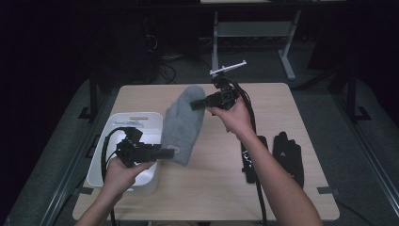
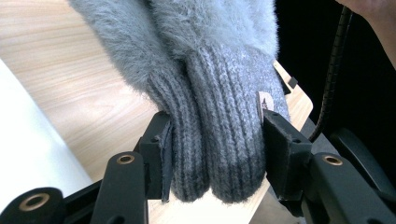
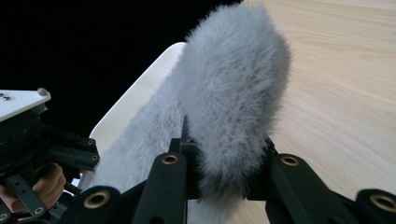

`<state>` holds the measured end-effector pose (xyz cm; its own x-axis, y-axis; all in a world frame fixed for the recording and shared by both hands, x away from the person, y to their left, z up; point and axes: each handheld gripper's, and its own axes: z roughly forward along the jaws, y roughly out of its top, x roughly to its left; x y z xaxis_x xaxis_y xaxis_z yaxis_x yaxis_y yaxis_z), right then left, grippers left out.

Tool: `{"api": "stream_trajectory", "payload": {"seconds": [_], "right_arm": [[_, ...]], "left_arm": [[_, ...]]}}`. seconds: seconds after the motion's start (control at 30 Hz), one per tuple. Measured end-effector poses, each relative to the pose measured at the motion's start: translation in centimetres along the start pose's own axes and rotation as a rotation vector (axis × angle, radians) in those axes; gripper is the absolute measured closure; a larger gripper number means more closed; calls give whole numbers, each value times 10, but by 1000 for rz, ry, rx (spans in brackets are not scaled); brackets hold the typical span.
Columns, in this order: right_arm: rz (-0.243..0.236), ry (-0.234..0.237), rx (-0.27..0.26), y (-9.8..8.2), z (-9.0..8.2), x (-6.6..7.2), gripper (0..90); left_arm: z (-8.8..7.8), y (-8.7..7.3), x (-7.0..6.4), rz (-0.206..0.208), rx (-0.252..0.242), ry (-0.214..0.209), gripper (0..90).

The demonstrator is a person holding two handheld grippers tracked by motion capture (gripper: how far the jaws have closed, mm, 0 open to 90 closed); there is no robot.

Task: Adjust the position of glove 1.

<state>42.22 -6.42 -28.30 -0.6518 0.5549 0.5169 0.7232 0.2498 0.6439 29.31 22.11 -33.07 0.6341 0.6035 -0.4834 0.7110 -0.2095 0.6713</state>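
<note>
A pair of fluffy grey mittens (image 1: 183,122) hangs stretched between my two grippers above the wooden table (image 1: 221,188). My left gripper (image 1: 165,152) is shut on the ribbed knit cuffs (image 2: 212,140), both cuffs squeezed between its pads. My right gripper (image 1: 197,104) is shut on the fuzzy fingertip end (image 3: 233,102) of the mittens, lifted off the table. The left hand sits over a white bin (image 1: 106,150) at the table's left.
A pair of black gloves (image 1: 287,157) lies on the table's right side, beside the right forearm. The white bin (image 3: 140,93) stands at the left edge. A white desk frame (image 1: 254,33) stands beyond the far edge on the dark floor.
</note>
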Motion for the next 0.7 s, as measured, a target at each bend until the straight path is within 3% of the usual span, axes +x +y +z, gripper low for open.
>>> {"api": "stream_trajectory", "payload": {"seconds": [0.7], "right_arm": [[-34, 26, 16, 17, 26, 19, 743]], "left_arm": [[-27, -8, 15, -27, -23, 22, 497]]}}
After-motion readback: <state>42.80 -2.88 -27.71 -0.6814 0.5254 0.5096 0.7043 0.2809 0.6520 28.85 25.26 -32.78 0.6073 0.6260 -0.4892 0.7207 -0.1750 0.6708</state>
